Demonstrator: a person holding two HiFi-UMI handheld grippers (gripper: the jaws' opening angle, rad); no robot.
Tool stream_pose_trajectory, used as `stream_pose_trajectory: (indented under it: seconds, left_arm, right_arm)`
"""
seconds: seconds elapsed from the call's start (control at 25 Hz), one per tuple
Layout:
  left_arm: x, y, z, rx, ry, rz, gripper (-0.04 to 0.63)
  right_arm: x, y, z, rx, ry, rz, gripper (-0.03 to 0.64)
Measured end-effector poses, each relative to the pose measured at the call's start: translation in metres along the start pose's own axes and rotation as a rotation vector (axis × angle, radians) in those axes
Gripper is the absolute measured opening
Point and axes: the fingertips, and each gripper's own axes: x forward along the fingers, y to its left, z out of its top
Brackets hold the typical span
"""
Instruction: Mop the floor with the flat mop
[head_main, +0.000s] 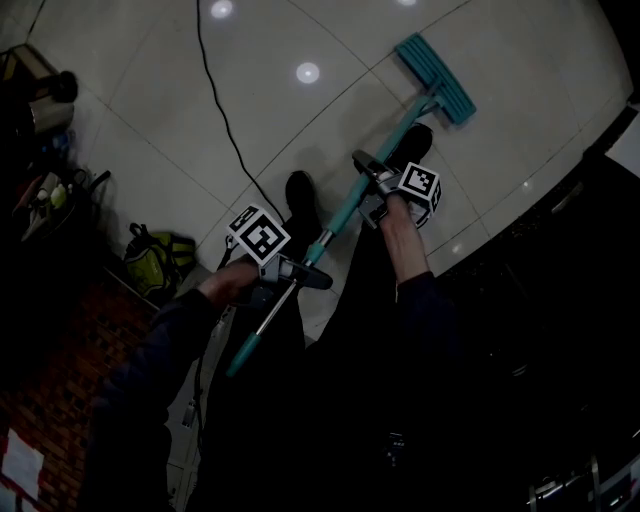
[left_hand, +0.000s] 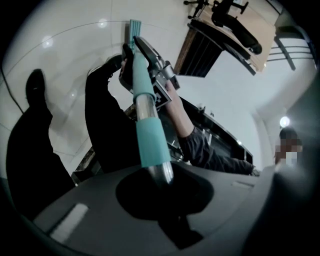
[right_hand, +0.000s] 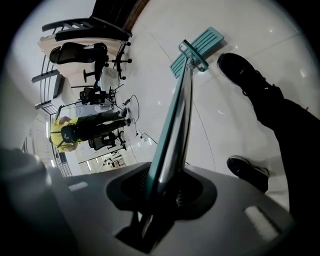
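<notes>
dim head view; lamp glare on the glossy white tiled floor (head_main: 330, 130) at twelve o'clock; gripper views fisheye, corners black.

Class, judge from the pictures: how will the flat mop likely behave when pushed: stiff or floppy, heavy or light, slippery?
The mop runs straight through left gripper and right gripper, so probably stiff. Its pole looks a thin metal tube, so likely light. Its head rests on glossy floor, so should glide; the shiny pole might twist when gripped.

Glossy tiled floor (head_main: 150, 110) under mop head (head_main: 436, 78) (black cable (head_main: 222, 118) nearby)
</notes>
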Motion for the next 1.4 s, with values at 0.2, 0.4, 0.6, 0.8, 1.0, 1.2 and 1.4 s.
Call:
stream_pose_trajectory:
  seconds: [0.2,0.4,0.6,0.8,1.0,1.2,1.4]
  left_arm:
    - [-0.011,0.024,-0.034,-0.024,0.014,-0.005,0.049]
    - [-0.02,0.031,-0.035,-0.052,-0.007,-0.031,0.051]
    - [-0.014,0.026,-0.016,-0.055,-0.011,-0.035,0.049]
    - [0.002,0.003,0.03,-0.053,-0.02,-0.031,0.049]
    - [0.028,-0.034,0.092,-0.047,-0.019,-0.03,0.051]
    - [0.071,-0.083,0.181,-0.055,-0.018,-0.05,0.049]
    - [0.104,-0.117,0.248,-0.028,-0.006,-0.026,0.05]
  right_arm:
    - [0.009,-0.027,-0.04,0.023,0.013,-0.012,0.133]
    - [0.017,-0.04,-0.049,0.047,0.015,-0.018,0.135]
    - [0.015,-0.036,-0.028,0.052,0.011,-0.015,0.135]
    - [0.003,-0.021,0.025,0.06,-0.009,0.001,0.133]
    - [-0.016,0.005,0.097,0.062,-0.032,0.015,0.133]
    - [-0.04,0.029,0.198,0.055,-0.031,0.01,0.133]
    - [-0.066,0.056,0.278,0.043,-0.045,0.009,0.133]
